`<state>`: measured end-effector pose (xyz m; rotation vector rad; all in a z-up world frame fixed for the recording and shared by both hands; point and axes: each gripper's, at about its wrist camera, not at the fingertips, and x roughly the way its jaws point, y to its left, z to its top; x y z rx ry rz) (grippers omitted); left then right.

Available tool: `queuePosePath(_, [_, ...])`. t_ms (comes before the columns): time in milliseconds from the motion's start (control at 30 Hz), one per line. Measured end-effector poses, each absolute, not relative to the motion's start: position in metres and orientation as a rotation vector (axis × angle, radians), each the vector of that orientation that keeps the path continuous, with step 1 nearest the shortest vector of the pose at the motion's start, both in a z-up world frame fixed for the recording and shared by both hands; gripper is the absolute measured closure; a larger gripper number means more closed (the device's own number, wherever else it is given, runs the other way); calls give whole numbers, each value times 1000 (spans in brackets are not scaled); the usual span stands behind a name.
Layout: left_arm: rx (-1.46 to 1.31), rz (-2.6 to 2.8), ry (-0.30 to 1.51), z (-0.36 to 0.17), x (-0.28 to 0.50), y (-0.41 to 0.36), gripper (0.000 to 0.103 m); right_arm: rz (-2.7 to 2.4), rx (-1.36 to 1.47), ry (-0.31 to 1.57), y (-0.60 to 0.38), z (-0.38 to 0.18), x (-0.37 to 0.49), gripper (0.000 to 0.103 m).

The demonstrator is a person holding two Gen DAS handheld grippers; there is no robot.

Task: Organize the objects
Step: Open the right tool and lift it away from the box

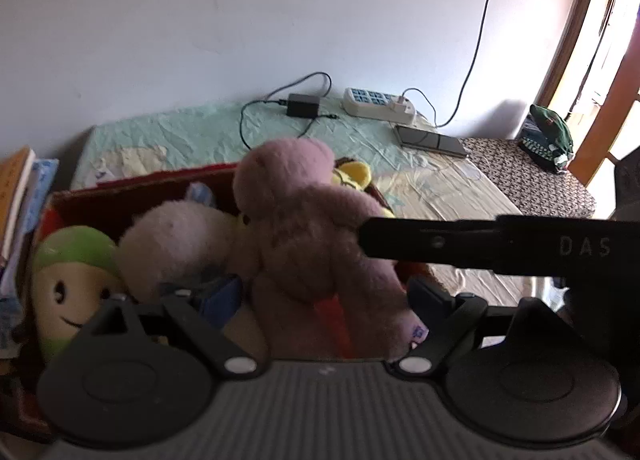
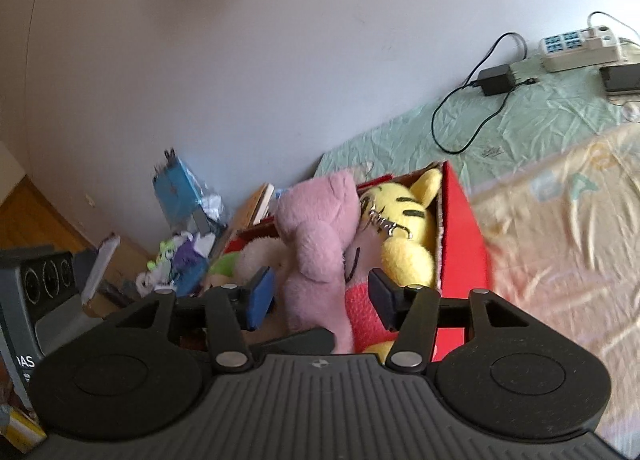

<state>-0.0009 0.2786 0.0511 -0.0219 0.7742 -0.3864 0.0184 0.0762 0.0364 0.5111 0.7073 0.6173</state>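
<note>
- A pink bear (image 1: 304,228) is sitting upright in a red box (image 2: 464,236) on a bed, its head at 12 o'clock in the left wrist view and its legs running down toward 6 o'clock.
- The left gripper (image 1: 320,300) is standing with its jaws apart on either side of the bear's legs; the blue pads are not pressing on the plush, so nothing is being gripped.
- The right gripper (image 2: 320,300) is likewise standing parted, with the bear's body between its fingers and a clear gap on each side.
- In the left view, one black finger of the right gripper is reaching in from 3 o'clock and lying across the bear's middle; whether it is touching cannot be told.
- A yellow striped tiger (image 2: 404,228) is lying in the box at the bear's 2 o'clock, seen from the right wrist, touching the bear.
- A white plush (image 1: 176,244) and a green-capped doll (image 1: 72,284) are crowding the box at the bear's 9 o'clock.
- A power strip (image 1: 376,104) and a black adapter (image 1: 303,105) are lying on the green sheet (image 1: 180,136) at 12 o'clock, well apart from the box.
- Books (image 1: 20,196) are standing at 9 o'clock, just beside the box.
</note>
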Motion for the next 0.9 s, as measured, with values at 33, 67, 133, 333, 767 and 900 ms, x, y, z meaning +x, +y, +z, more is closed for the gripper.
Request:
queuePosePath(33, [-14, -372, 771, 53, -3, 278, 14, 606, 507, 704, 75, 38, 15, 47])
queuePosePath(67, [-5, -355, 770, 56, -6, 278, 14, 596, 499, 702, 73, 39, 12, 47])
queuePosePath(133, [2, -316, 777, 59, -11, 278, 14, 586, 489, 694, 72, 42, 6, 47])
queuePosePath(333, [-2, -194, 826, 57, -23, 276, 10, 510, 373, 685, 72, 48, -14, 47])
queuePosePath(767, [91, -161, 893, 57, -45, 207, 10, 355, 294, 685, 21, 52, -49, 47])
queuePosePath(900, [119, -159, 896, 56, -50, 183, 10, 307, 314, 712, 0, 48, -52, 47])
